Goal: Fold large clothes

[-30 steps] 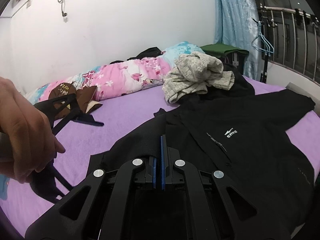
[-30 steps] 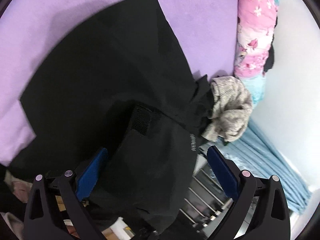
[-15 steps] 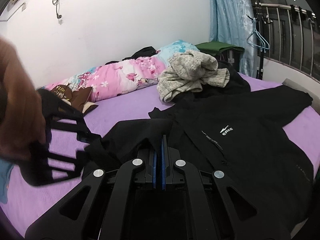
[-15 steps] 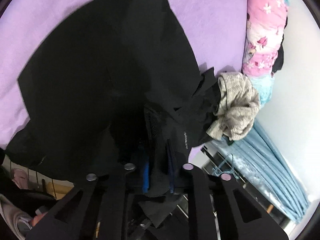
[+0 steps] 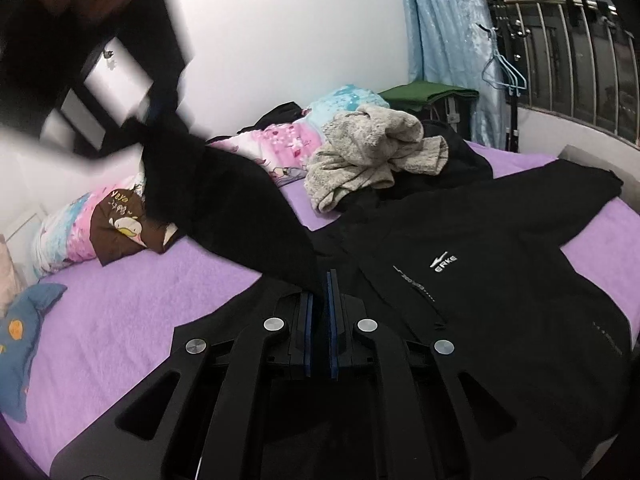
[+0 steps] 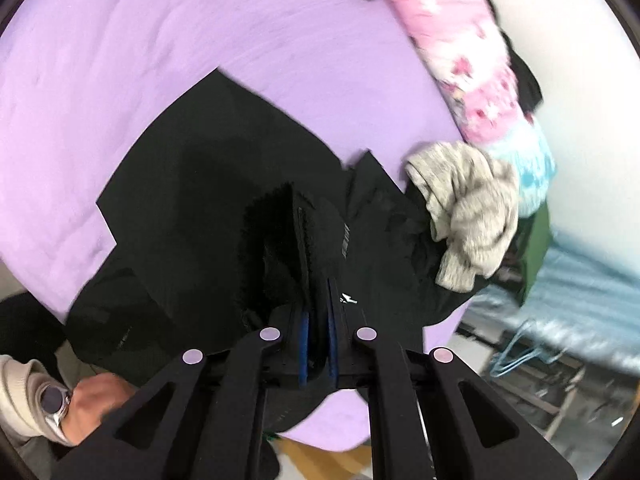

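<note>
Black jacket (image 5: 480, 280) lifted in clenched right tool (image 6: 318, 344); left tool (image 5: 320, 320) opening, fabric between.

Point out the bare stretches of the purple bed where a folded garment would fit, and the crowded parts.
The widest bare purple sheet lies between the black jacket, the brown cushion and the blue plush toy. A smaller strip borders the jacket's far sleeve. It is crowded near the headboard: the grey sweater and pink floral quilt.
</note>
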Available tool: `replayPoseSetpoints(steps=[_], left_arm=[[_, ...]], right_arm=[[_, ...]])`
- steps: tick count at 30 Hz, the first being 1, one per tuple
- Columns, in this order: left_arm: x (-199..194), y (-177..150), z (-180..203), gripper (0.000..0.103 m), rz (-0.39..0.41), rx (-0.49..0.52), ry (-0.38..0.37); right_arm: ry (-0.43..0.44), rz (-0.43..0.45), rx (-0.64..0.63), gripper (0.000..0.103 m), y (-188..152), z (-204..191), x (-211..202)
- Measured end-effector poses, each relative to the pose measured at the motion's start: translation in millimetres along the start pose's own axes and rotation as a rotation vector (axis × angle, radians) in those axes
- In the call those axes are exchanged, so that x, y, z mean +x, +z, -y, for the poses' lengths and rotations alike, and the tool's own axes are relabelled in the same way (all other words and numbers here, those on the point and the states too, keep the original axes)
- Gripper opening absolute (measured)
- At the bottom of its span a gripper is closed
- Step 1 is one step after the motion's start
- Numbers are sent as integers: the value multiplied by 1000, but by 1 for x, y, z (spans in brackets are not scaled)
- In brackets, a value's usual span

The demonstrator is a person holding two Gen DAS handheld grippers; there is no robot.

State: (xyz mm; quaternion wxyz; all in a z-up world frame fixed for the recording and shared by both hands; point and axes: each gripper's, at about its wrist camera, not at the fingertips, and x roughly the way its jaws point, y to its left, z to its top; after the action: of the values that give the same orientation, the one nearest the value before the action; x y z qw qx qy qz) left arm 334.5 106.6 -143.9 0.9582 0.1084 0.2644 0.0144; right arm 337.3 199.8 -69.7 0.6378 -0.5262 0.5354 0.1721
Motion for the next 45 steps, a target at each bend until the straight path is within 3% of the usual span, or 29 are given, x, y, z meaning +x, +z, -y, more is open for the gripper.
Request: replayPoseSetpoints(steps=[2, 4, 5, 9, 13, 23, 29, 33, 35, 41, 43, 45], left_arm=[[0, 0, 3, 17, 3, -2, 13], [-3, 0, 5, 59, 27, -22, 30], [-5, 0, 8, 64, 47, -23, 43], [-3, -1, 19, 65, 46, -6, 58], [-3, -1, 23, 75, 59, -2, 90], [-13, 2, 21, 75, 121, -19, 93], [-26, 6, -4, 76, 178, -118, 88], [-30, 6, -41, 76, 224, -249, 10], [-24, -3, -70, 79, 232, -337, 11], [43, -45, -143, 82, 18, -636, -122], [66, -57, -144, 82, -77, -635, -92], [80, -63, -138, 82, -122, -591, -66]], right_arm=[[37, 49, 44, 6, -19, 22, -2], [70, 81, 79, 6, -40, 43, 5], [99, 86, 108, 6, -50, 54, 11], [158, 137, 170, 6, -77, 79, 30], [263, 216, 267, 6, -102, 104, 39], [371, 351, 408, 6, -163, 157, 45], [402, 378, 522, 6, -217, 193, 69], [383, 355, 582, 6, -250, 208, 99], [397, 341, 594, 6, -264, 209, 115], [459, 324, 636, 6, -293, 206, 172], [479, 307, 652, 6, -297, 204, 192], [490, 292, 665, 6, -303, 200, 210]])
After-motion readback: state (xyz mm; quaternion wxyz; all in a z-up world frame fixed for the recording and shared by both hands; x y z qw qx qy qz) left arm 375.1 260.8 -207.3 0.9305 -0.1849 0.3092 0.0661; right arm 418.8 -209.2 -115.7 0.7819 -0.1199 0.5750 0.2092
